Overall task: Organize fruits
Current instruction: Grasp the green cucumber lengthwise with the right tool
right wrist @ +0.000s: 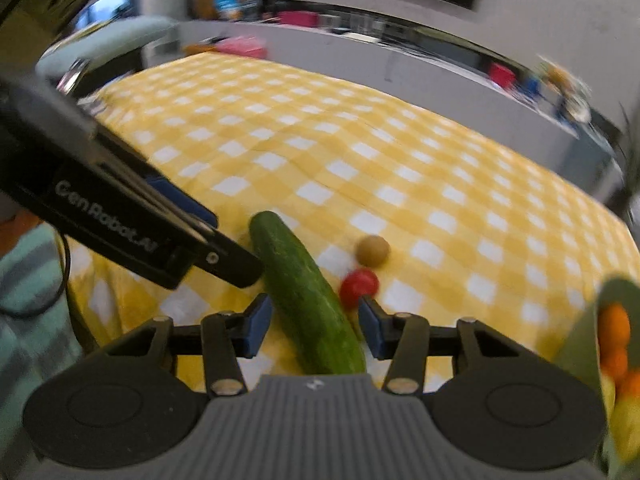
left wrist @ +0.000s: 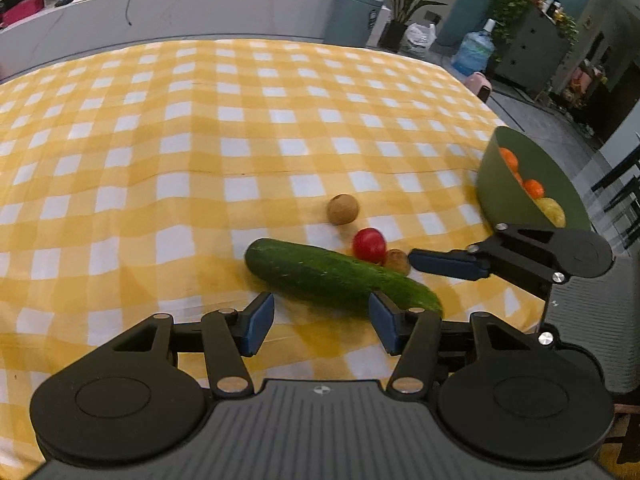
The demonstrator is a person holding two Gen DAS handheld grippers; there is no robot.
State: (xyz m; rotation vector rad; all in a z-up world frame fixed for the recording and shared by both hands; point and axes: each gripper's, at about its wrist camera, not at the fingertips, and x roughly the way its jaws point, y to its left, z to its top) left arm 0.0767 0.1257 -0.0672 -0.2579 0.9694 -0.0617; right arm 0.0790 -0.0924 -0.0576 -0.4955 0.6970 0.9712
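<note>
A table under a yellow-and-white checked cloth carries a long green cucumber, a red tomato, two brown round fruits and a green bowl.

The left gripper pointed steeply down toward 12 o'clock in its own camera's view, its jaws standing apart with a wide gap between the two blue pads, neither pad pressing on anything. In the right wrist view the same gripper reached in from 9 o'clock as a dark slanted bar. The right gripper also tilted downward, jaws parted but narrower, the blue pads clear of contact on both sides. From the left wrist view the right gripper entered from 3 o'clock, one blue finger pointing toward 9 o'clock. A striped sleeve showed at 8 o'clock in the right wrist view.
</note>
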